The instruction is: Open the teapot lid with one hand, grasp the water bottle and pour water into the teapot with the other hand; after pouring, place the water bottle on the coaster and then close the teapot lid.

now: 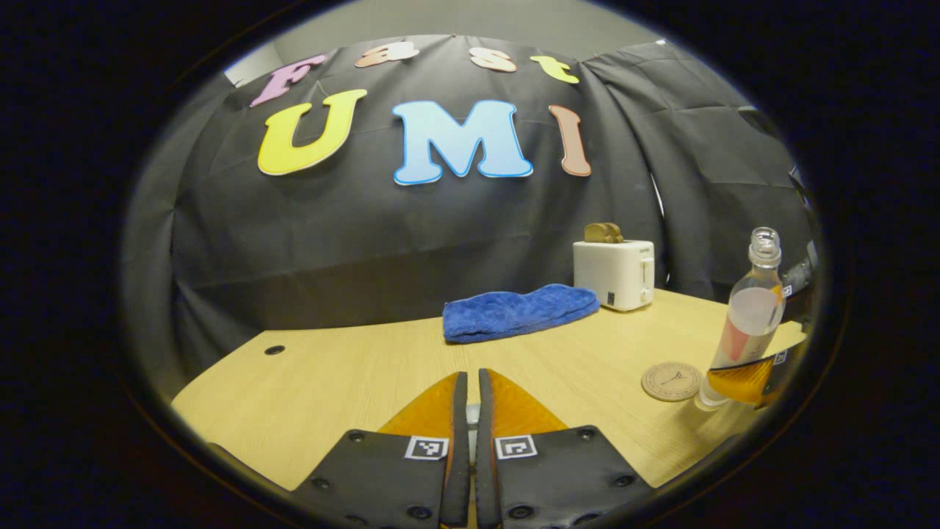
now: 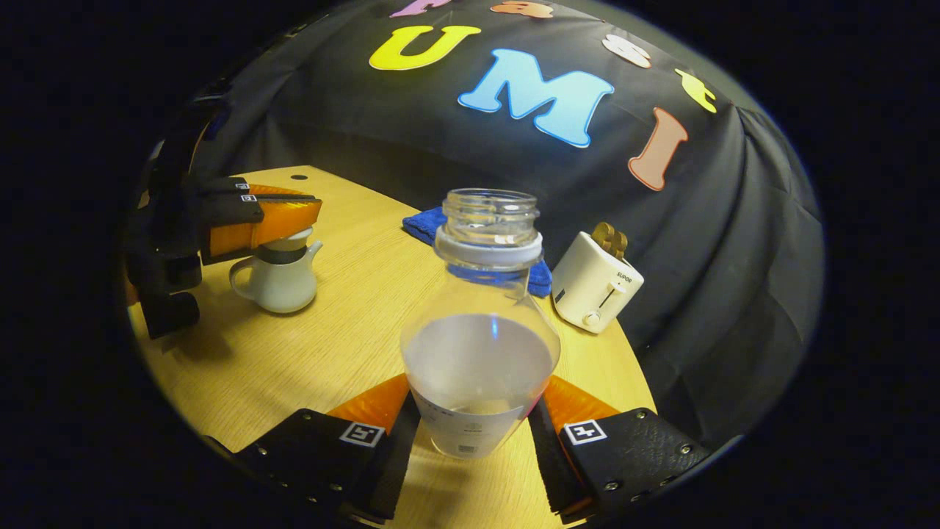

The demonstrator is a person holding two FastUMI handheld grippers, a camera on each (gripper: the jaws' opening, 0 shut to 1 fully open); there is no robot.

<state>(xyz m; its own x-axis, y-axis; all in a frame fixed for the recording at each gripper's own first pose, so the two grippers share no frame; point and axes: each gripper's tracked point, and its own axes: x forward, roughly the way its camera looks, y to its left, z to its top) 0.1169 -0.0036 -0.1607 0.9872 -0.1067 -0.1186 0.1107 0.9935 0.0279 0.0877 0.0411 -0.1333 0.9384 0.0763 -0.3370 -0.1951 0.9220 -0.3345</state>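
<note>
Clear water bottle (image 2: 481,323) gripped by right gripper (image 2: 474,422); left gripper (image 1: 470,400) fingers pinched, apparently on teapot (image 2: 277,278) lid.

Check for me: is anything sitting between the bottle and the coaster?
Nothing visible. The water bottle, held in the right gripper, stands right beside the coaster, with bare table between. Towel and toaster sit farther back.

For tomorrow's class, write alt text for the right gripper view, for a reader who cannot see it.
The right tongs clamp a clear uncapped plastic water bottle above a light wooden table. Beyond-left, the left tongs grip the lid of a small white ceramic teapot; a white toaster stands right.
</note>
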